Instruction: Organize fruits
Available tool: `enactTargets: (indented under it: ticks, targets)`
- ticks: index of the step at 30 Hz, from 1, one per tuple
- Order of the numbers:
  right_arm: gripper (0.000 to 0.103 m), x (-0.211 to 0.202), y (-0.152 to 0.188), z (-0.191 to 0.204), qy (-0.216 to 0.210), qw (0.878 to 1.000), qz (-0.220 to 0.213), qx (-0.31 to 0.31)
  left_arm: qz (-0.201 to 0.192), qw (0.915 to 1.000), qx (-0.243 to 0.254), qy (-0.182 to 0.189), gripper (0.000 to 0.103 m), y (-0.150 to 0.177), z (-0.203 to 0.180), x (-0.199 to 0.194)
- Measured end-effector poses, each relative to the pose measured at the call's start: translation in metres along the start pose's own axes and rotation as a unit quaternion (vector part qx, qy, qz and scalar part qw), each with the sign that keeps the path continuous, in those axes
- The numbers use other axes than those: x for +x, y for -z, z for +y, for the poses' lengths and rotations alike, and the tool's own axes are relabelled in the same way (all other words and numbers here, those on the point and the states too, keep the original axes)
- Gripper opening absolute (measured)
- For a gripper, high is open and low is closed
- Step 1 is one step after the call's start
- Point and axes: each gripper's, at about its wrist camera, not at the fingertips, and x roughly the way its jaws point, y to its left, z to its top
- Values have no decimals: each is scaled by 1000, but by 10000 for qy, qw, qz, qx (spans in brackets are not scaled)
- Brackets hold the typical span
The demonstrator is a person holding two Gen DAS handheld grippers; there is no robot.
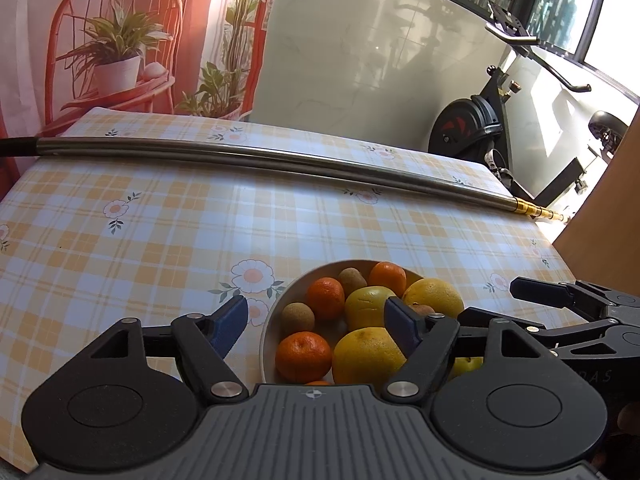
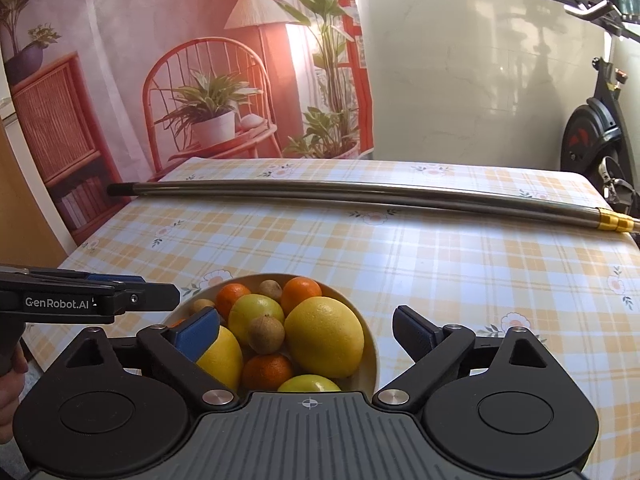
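Left gripper (image 1: 318, 320): jaws wide apart, nothing held. Its blue pads (image 1: 231, 322) stand over the bowl (image 1: 269, 322); the left pad is above the tablecloth just outside the rim, the right pad above the yellow fruit. No pad presses on any fruit.

Right gripper (image 2: 308, 332): jaws also wide apart, nothing held. The left pad overlaps a yellow fruit at lower centre; whether it touches cannot be told. The right pad stands outside the rim, over the cloth.

Fruit: all lies in the bowl, lower centre in both views, between each gripper's fingers. Visible are 3 large yellow citrus (image 2: 325, 336), several oranges (image 1: 303, 356), small brown fruits (image 2: 266, 334) and a green fruit (image 2: 310, 384) at the near edge.

Beyond: the bowl stands on a checked tablecloth (image 2: 440, 264). A long metal rod (image 1: 256, 158) lies across the table's far part, well apart from the bowl. An exercise bike (image 1: 472, 128) stands at upper right.
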Motion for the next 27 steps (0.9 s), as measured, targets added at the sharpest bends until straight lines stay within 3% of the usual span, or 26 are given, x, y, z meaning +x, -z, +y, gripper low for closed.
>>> enactTargets:
  ticks: [2, 6, 14, 20, 27]
  targets:
    - [99, 0, 0, -1, 13, 10000, 28, 29, -13, 9999, -82, -56, 96, -2, 3, 0]
    - [102, -2, -1, -4, -9, 10000, 29, 94, 86, 9996, -161, -228, 98, -4, 6, 2]
    - [103, -5, -6, -6, 29, 9999, 71, 145, -104, 9994, -154, -305, 101, -12, 8, -8]
    - [103, -26, -27, -6, 213, 9997, -92, 98, -632, 9974, -78, -348, 103, -41, 8, -38]
    - [103, -75, -73, -3, 405, 9964, -735, -94, -1395, 9894, 137, -390, 103, -74, -3, -84]
